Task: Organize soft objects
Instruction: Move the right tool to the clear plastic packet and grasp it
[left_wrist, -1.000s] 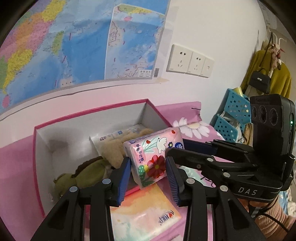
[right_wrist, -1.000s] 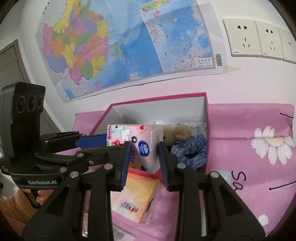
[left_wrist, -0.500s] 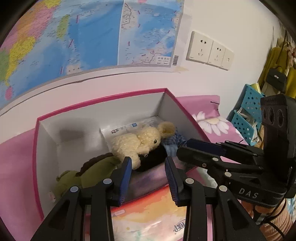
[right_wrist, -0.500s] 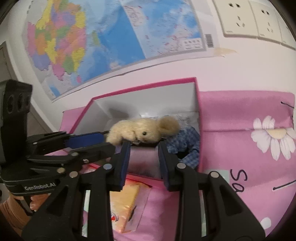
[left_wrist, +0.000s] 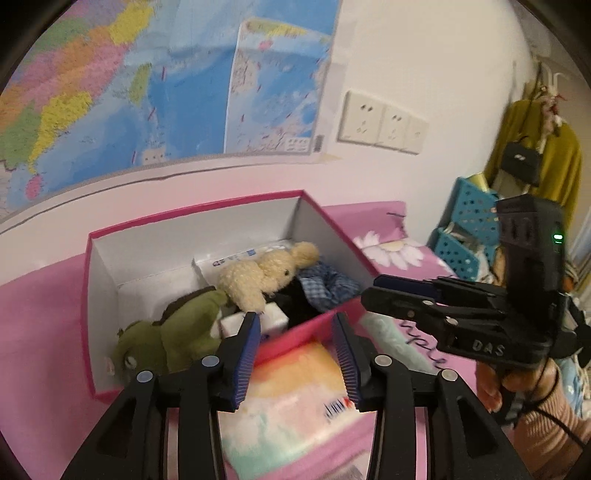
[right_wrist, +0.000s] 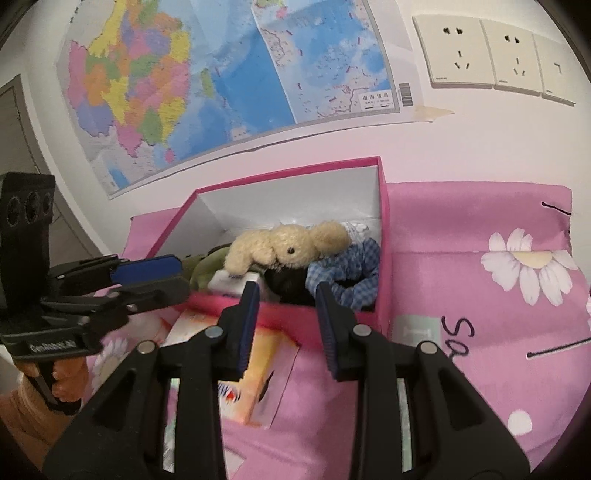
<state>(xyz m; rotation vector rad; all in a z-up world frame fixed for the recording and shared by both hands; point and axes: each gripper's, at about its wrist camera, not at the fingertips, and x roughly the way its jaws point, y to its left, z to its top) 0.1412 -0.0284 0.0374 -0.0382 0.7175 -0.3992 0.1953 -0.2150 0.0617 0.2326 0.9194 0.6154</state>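
Observation:
A pink box (left_wrist: 192, 218) (right_wrist: 295, 177) with white walls stands on the flowered pink sheet. It holds a green plush (left_wrist: 173, 332) (right_wrist: 207, 266), a cream plush (left_wrist: 258, 277) (right_wrist: 284, 247), a blue checked cloth (left_wrist: 328, 284) (right_wrist: 347, 273) and a white tissue pack (left_wrist: 258, 319) (right_wrist: 229, 280) low by the front wall. My left gripper (left_wrist: 295, 317) (right_wrist: 147, 277) hovers before that wall, jaws opening, nothing between them. Beside it my right gripper (right_wrist: 286, 291) (left_wrist: 406, 295) stands open and empty. An orange tissue pack (left_wrist: 295, 387) (right_wrist: 258, 369) lies on the sheet under both.
A map (right_wrist: 221, 74) and wall sockets (right_wrist: 491, 55) are on the wall behind the box. Blue baskets (left_wrist: 469, 225) and a yellow coat with a black bag (left_wrist: 524, 158) stand at the right. A person's hand (left_wrist: 495, 384) holds the right gripper.
A flowered tissue pack that sat between both grippers' fingers a second ago is out of them; a pack now lies low in the box. Both grippers have drawn back to the front wall.

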